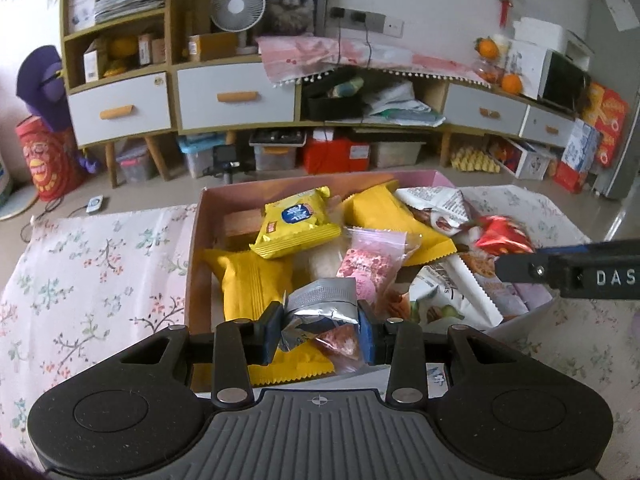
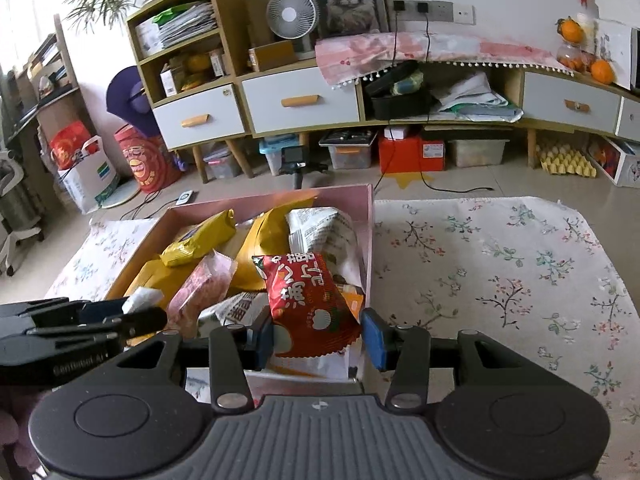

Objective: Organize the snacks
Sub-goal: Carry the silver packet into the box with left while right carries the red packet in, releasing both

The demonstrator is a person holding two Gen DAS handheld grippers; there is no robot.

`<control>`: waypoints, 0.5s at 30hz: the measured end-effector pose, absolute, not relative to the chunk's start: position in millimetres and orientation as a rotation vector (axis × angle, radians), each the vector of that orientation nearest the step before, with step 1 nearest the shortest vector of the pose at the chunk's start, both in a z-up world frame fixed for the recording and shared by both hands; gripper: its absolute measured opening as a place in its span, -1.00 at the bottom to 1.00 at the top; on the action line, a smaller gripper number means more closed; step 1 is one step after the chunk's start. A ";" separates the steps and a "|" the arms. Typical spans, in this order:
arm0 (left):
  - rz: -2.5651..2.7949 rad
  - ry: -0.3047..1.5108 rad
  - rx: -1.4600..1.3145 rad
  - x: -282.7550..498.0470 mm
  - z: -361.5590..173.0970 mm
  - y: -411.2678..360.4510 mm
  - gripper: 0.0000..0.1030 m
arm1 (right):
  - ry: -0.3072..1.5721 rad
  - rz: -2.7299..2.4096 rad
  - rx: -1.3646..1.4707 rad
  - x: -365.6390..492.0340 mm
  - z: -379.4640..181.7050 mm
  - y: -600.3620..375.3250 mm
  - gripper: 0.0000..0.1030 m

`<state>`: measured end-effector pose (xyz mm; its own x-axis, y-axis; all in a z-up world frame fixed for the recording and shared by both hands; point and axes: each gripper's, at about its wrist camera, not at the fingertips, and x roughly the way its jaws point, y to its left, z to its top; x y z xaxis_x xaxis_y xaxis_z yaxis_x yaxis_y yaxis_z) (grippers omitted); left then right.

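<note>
A pink box (image 1: 200, 216) on the floral cloth holds several snack packs: yellow packs (image 1: 294, 224), a pink zip bag (image 1: 366, 264), white nut packs (image 1: 444, 204). My left gripper (image 1: 318, 330) is over the box's near edge, shut on a crumpled silver packet (image 1: 320, 304). My right gripper (image 2: 318, 338) is over the box's right near corner (image 2: 368, 216). Its jaws stand apart around the lower end of a red snack pack (image 2: 308, 300); the left pad touches it, the right pad stands clear. The right gripper also shows in the left wrist view (image 1: 560, 264), by the red pack (image 1: 504, 234).
The floral cloth (image 2: 500, 280) stretches wide to the right of the box and also to its left (image 1: 92, 280). Behind it is tiled floor, a low cabinet with drawers (image 1: 236, 96), storage bins and a small camera on a stand (image 2: 294, 162).
</note>
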<state>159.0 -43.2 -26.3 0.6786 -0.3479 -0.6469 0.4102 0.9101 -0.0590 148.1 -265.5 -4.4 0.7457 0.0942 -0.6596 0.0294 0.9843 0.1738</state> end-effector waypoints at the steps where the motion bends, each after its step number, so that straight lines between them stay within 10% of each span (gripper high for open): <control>1: -0.429 0.707 0.096 160.1 -27.1 -43.5 -0.31 | 0.727 0.033 0.178 149.4 -4.8 -264.6 -0.59; 15: -0.469 0.703 0.069 162.5 -31.5 -44.5 -0.13 | 0.723 0.035 0.153 154.2 -8.7 -256.0 -0.42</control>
